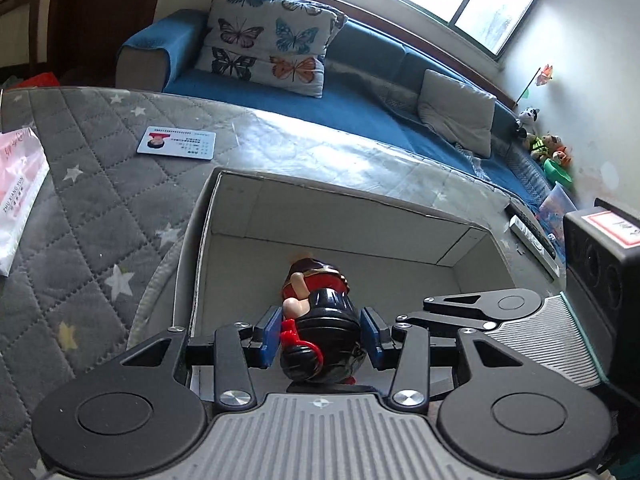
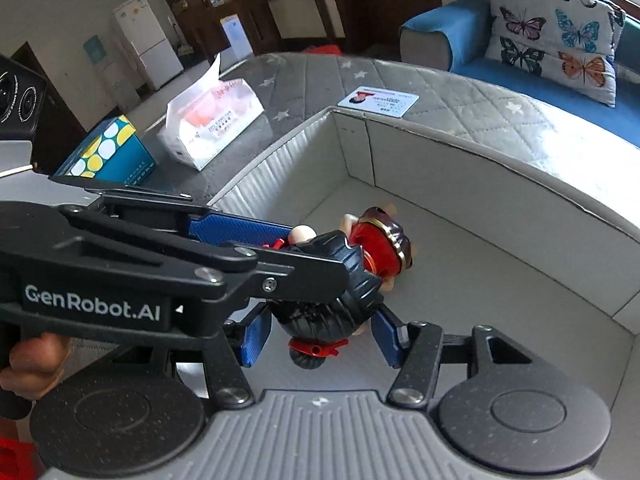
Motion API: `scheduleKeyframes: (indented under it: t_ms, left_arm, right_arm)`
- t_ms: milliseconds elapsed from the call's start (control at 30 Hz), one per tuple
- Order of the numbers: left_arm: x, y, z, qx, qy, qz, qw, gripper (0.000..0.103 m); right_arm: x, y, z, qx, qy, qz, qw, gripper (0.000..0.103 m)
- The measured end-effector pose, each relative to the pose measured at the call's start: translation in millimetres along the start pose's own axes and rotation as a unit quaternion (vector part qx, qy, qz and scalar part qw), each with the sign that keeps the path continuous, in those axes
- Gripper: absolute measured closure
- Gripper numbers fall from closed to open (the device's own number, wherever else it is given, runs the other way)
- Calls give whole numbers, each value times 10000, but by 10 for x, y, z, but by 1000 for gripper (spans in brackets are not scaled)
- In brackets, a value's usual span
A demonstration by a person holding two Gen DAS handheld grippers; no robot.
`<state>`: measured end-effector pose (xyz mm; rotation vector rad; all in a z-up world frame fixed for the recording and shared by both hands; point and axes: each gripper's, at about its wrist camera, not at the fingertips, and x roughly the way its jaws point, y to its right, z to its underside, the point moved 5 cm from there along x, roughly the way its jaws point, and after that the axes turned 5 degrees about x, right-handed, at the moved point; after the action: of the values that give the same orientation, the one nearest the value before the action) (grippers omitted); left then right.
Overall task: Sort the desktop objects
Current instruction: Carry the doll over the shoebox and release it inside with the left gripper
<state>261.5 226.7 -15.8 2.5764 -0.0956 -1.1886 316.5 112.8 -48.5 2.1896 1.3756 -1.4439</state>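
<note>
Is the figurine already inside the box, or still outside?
Inside: the figurine lies between the box walls, left gripper flanking it; release cannot be told.

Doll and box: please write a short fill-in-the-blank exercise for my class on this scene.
1. The left gripper is ___ on the doll.
2. The box below the doll is ___ in colour.
3. The card lies ___ the box.

Missing words: shut; grey; outside
</note>
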Motion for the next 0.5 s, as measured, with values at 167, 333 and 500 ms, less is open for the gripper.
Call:
scheduleKeyframes:
  t_ms: [167, 333, 500]
  left_arm:
    - [-1, -16, 8, -56, -4, -62, 10000, 59]
    - [-23, -34, 9, -161, 1, -103, 9998, 59]
    - [-82, -26, 6, -199, 62, -175, 9996, 59]
  right_arm:
    - [8, 1, 30, -15, -43, 20, 10000, 45]
    - [-54, -37, 54, -91, 50, 95, 9999, 42]
    - [-184, -109, 80, -185, 250, 183, 9993, 39]
